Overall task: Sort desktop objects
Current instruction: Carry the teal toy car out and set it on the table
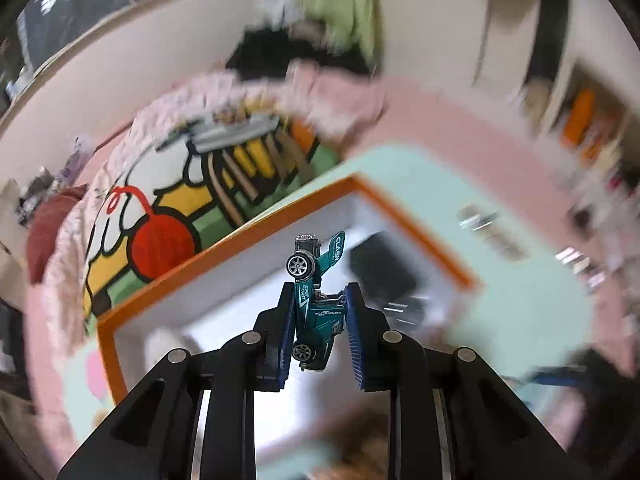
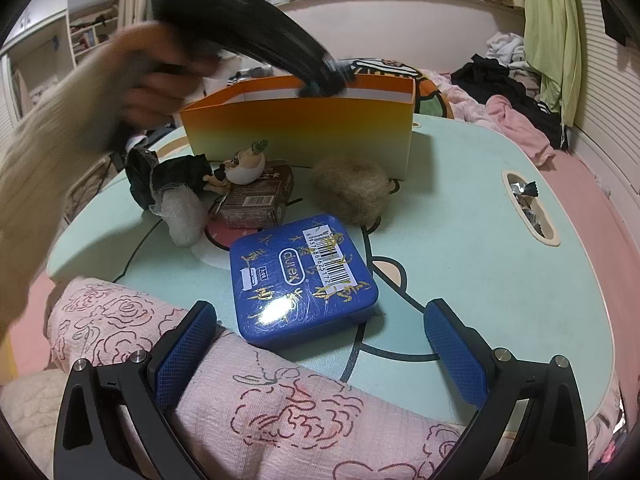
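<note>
Toy car (image 1: pixel 314 304): teal racer, white lettering, silver spoked wheels, standing nose-up at lower centre of the left wrist view.
Left gripper (image 1: pixel 318 312): clamped on the car's body, above the orange box (image 1: pixel 224 256).
Right gripper (image 2: pixel 320 344): jaws wide apart, nothing between them, low in frame.
Blue tin (image 2: pixel 300 280): flat, barcode sticker, centre of the mint table (image 2: pixel 460 240).

A green curtain (image 2: pixel 548 28) hung at the far right. Left of the curtain lay a heap of black clothes (image 2: pixel 500 80), a pink garment (image 2: pixel 516 124) just in front of them. A rose-patterned blanket (image 2: pixel 280 408) lay nearest.
</note>
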`<state>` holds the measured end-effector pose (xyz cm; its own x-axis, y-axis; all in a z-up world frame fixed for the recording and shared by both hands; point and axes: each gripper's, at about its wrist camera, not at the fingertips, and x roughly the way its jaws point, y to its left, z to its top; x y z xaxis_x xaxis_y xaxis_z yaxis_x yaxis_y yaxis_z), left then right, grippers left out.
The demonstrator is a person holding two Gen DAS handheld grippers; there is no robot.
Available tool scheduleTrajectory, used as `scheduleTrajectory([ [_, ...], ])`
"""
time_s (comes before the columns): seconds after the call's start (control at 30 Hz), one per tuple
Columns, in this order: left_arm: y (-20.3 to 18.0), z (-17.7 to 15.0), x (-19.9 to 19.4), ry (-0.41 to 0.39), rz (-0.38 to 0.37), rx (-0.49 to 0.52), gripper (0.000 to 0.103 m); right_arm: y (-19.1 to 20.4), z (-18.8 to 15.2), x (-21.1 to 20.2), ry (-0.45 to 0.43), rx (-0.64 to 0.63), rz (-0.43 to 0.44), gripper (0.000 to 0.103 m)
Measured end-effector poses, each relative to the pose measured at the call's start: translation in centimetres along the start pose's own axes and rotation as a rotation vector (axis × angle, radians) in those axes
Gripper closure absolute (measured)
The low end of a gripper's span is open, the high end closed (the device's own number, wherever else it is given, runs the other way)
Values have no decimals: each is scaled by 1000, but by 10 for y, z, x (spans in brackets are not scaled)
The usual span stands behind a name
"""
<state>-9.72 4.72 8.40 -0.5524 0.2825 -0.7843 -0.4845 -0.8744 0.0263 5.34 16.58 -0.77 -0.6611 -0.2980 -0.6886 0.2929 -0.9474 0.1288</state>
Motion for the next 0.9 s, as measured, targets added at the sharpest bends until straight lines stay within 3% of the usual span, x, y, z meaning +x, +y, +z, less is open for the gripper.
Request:
scheduleTrajectory([
  [0.1,-1,-33,-48,-93,-80,-65,78,0,1,1,0,0,0,0],
  [0.2,7,-71,-64,-97,-119,-151,78,0,1,1,0,0,1,0],
  [0.3,14,-100,-52,-82,-98,-244,78,0,-1,0,-1,0,1,0],
  [0.33,18,-109,-48,-117,-57,-278,76,0,-1,0,-1,0,1,0],
  [0.4,21,-122,-42,-182,-3,-320,64,0,-1,0,-2,0,2,0],
  [0.53,14,-122,-60,-271,-26,-316,30,0,0,1,-2,1,2,0],
  [0.63,7,-126,-84,-319,30,-261,20,0,-1,0,-2,0,2,0],
  [0.73,2,-141,-93,-275,88,-235,20,0,0,0,-3,1,3,0],
  [0.9,-13,-193,-64,-157,176,-261,20,-1,-2,-1,-4,0,4,0],
])
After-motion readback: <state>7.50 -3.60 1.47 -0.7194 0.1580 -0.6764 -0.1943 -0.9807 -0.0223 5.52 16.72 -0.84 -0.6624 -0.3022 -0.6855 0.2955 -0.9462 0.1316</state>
